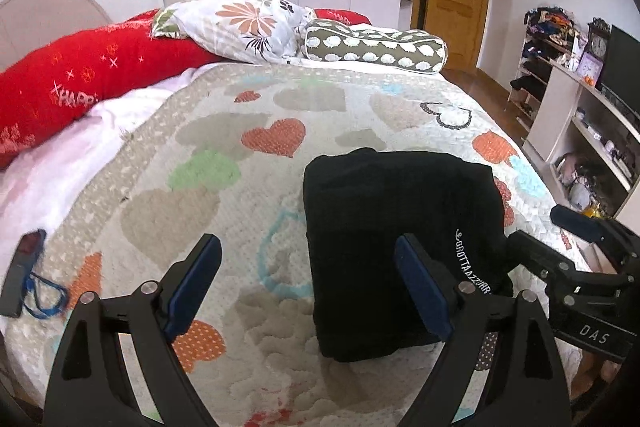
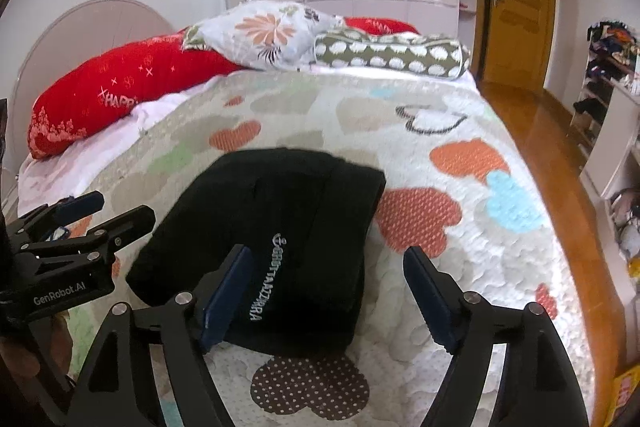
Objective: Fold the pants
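Black pants lay folded compact on the bed, long axis running away, between both spread, empty hand-held grippers: left, right nearer.

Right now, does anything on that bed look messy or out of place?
The black pants lie folded in a fairly neat bundle on the heart quilt. The odd thing is a small dark device with a blue cord lying loose at the quilt's left edge.
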Demonstrator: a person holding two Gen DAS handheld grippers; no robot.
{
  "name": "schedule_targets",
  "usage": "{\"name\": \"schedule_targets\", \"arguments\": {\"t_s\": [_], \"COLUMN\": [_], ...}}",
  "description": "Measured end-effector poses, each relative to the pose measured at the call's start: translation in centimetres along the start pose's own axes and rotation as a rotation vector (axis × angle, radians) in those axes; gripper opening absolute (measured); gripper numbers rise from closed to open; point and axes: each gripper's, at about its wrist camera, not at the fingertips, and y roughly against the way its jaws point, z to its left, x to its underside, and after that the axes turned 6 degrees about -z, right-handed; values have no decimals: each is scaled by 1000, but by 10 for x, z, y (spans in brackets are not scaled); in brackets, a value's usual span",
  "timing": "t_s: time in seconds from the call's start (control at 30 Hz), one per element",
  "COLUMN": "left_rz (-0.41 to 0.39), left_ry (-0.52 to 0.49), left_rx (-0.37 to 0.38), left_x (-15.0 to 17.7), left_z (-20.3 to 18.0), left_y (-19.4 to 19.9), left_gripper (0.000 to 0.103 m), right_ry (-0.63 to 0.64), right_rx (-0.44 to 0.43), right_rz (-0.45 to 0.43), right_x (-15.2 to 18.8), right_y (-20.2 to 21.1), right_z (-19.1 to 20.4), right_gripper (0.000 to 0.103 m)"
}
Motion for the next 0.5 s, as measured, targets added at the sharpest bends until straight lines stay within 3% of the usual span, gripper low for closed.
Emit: {"name": "schedule_targets", "arguments": {"t_s": [0.5], "left_rz": [-34], "left_ry": [-21], "left_rx": [-27], "left_x": [-2], "left_z": [-8], "left_y": [9], "left_gripper": [90], "right_ry": [-33], "right_rx": [11], "right_rz": [-10], "right_x": [1], "right_y": [11], "right_z": [-6], "right_gripper": [83]}}
